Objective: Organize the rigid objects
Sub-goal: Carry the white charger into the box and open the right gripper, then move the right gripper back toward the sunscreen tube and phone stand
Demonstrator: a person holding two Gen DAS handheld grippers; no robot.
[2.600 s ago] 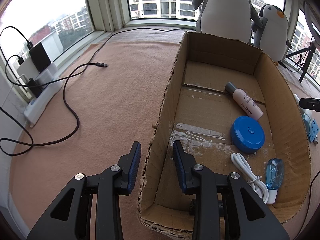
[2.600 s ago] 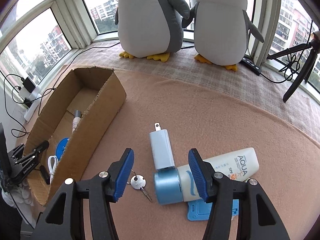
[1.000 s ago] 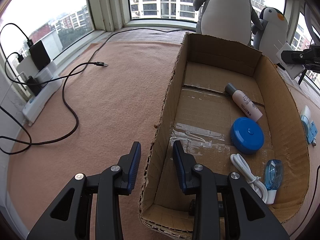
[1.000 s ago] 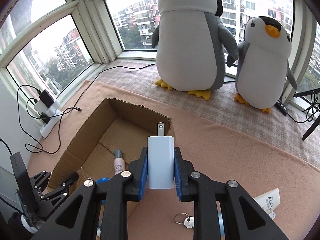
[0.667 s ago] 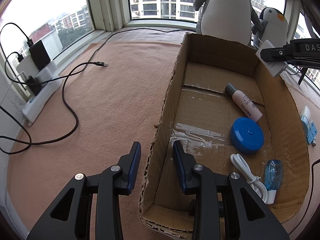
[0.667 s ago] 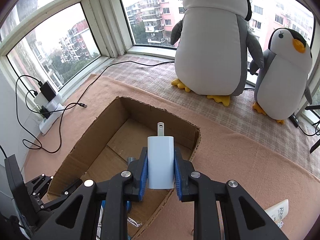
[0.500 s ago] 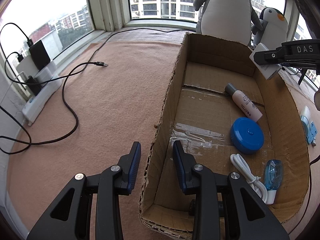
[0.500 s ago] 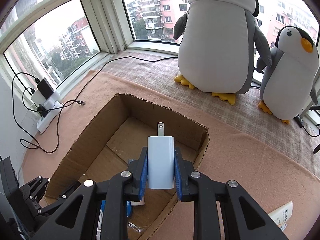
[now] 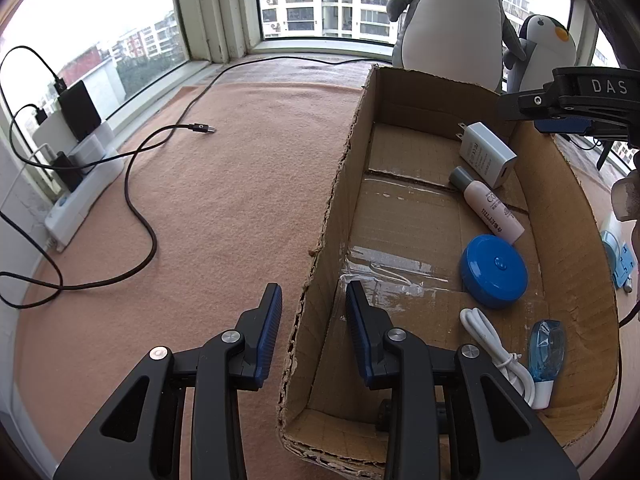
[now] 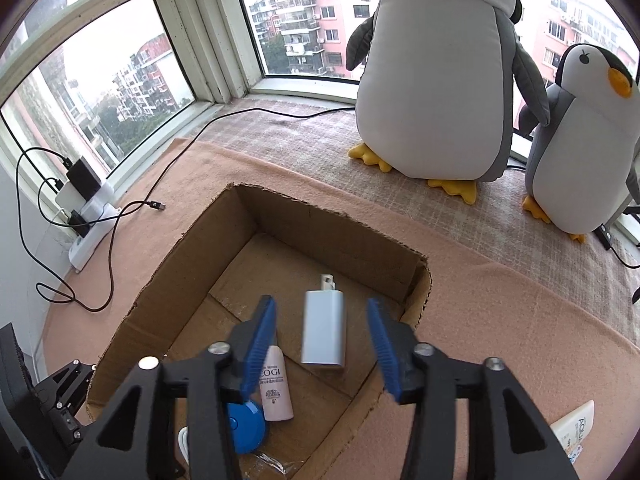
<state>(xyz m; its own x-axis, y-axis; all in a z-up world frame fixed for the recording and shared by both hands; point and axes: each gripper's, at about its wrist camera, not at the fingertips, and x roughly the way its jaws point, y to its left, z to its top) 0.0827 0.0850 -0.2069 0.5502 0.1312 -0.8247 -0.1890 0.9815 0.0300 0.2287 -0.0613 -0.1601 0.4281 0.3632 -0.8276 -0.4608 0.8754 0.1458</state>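
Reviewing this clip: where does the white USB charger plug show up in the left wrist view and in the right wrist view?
Left wrist: the white charger plug sits upper right, inside the cardboard box near its far end, just beyond the pink bottle.
Right wrist: the plug is at lower centre, between the open right gripper fingers.
Shared landmark: the pink bottle, beside the plug in both.

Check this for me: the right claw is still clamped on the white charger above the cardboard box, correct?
Not quite. The right claw is above the cardboard box, but it is open. The white charger is free between its fingers in the right wrist view, and the left wrist view shows it in the box's far end.
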